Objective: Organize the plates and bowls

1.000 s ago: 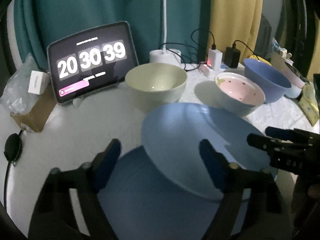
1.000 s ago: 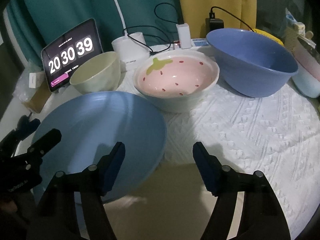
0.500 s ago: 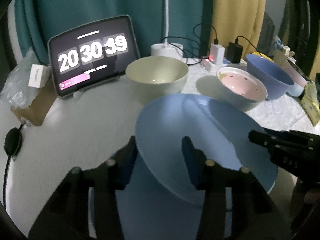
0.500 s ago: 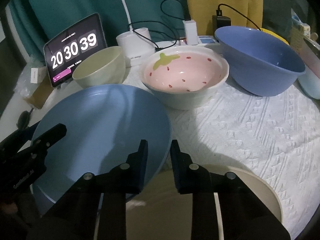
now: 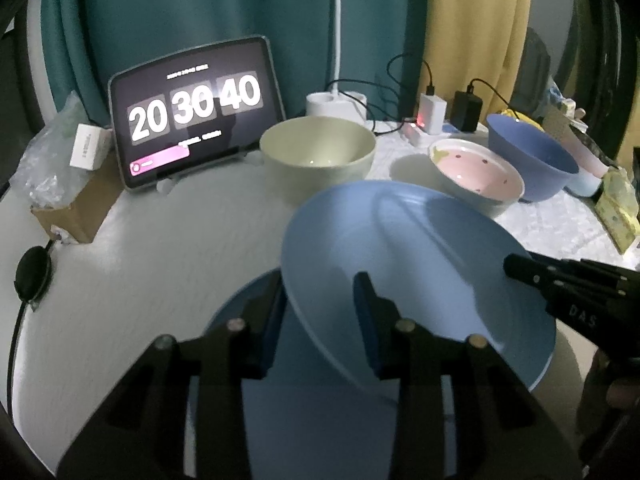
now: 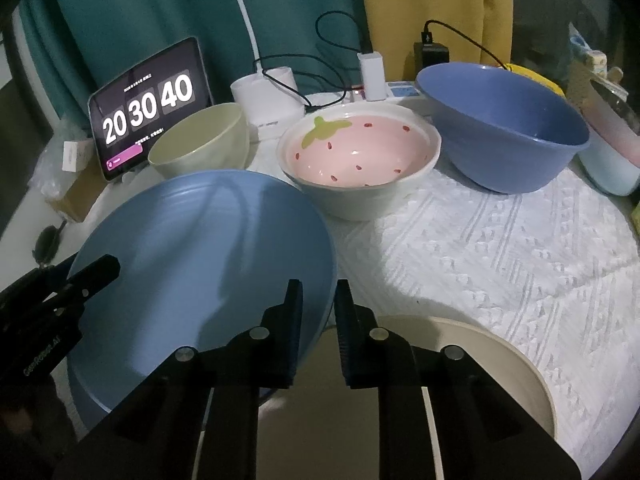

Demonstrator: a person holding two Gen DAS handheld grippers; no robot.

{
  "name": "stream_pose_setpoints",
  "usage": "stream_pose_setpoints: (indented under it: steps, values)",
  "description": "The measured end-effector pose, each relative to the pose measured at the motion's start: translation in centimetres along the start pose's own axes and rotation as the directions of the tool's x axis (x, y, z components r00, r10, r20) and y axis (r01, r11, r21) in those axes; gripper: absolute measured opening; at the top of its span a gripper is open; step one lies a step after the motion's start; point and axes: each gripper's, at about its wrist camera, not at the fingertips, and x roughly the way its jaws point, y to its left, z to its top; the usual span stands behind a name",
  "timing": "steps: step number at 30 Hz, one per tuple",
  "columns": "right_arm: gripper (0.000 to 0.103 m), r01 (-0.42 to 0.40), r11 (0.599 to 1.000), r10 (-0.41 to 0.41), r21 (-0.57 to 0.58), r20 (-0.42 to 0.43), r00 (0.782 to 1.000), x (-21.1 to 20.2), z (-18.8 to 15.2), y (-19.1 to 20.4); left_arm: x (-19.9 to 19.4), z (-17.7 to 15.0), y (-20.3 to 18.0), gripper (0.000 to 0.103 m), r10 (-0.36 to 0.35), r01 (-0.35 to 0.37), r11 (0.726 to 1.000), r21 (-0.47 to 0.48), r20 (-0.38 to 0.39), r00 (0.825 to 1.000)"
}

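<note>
Two close, downward-angled views sharing plate [image 5: 420,264]

Left claw [image 5: 320,312] closing astride the tilted blue plate's [image 5: 420,264] rim.

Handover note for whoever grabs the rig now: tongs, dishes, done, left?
Left tongs: closing across the near-left rim of the light blue plate, which is tilted up.
Right tongs: closing across the same plate's opposite rim.
Under it: a second blue plate on the left and a cream plate on the right.
Behind, unstacked: green bowl, strawberry bowl, dark blue bowl.
Done: both tongs set on the plate.
Left: place it, likely on a plate below; bowls untouched.
</note>
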Motion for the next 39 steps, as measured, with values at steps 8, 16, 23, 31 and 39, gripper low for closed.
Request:
stream_pose_setpoints:
  steps: [8, 16, 23, 31, 39]
  values:
    - [0.018, 0.002, 1.0, -0.002, -0.007, 0.021, 1.0, -1.6, -0.5, 0.4, -1.7, -0.5, -0.1, 0.036, -0.002, 0.002, 1.0, 0.003, 0.023, 1.0]
    - [0.018, 0.014, 1.0, -0.014, -0.004, 0.048, 0.999, -3.7, -1.4, 0.4, -3.6, -1.4, -0.6, 0.036, -0.016, 0.015, 1.0, 0.018, 0.048, 0.999]
    - [0.018, 0.025, 1.0, -0.025, 0.006, 0.07, 0.997, -5.7, -2.4, 0.0, -5.4, -2.3, -1.7, 0.036, -0.033, 0.03, 0.998, 0.047, 0.068, 0.997]
    - [0.018, 0.038, 0.999, -0.041, 0.027, 0.093, 0.995, -7.8, -4.0, -1.3, -7.0, -3.4, -3.6, 0.036, -0.053, 0.048, 0.996, 0.069, 0.074, 0.996]
    - [0.018, 0.041, 0.998, -0.046, 0.052, 0.115, 0.992, -9.7, -5.4, -2.3, -8.3, -4.3, -5.4, 0.036, -0.059, 0.051, 0.994, 0.101, 0.076, 0.995]
